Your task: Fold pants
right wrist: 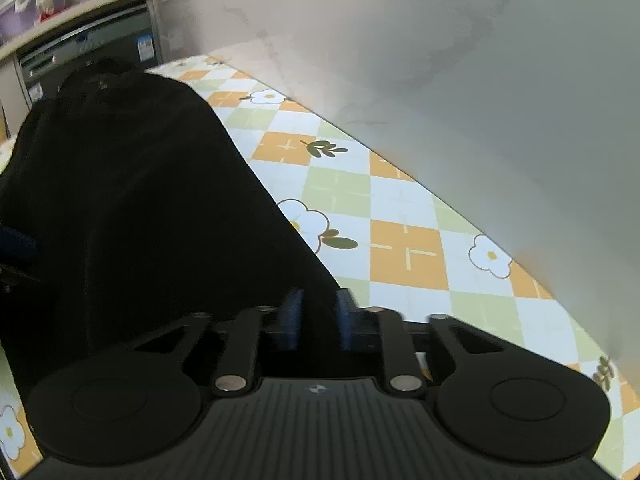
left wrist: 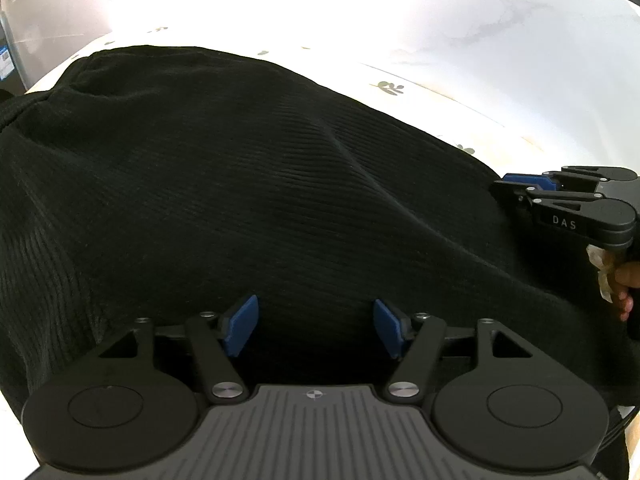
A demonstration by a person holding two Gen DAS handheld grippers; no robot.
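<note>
Black ribbed pants cover most of the tablecloth, reaching its far edge. Only the right view shows the cloth's orange-green checks and flowers; the left view washes it out. The right gripper, marked "DAS", pinches the pants' edge with its jaws nearly closed. The left gripper stands wide open over the fabric, gripping nothing.

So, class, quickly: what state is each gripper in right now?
Left gripper: open, above the black pants.
Right gripper: shut on the pants' edge.
</note>
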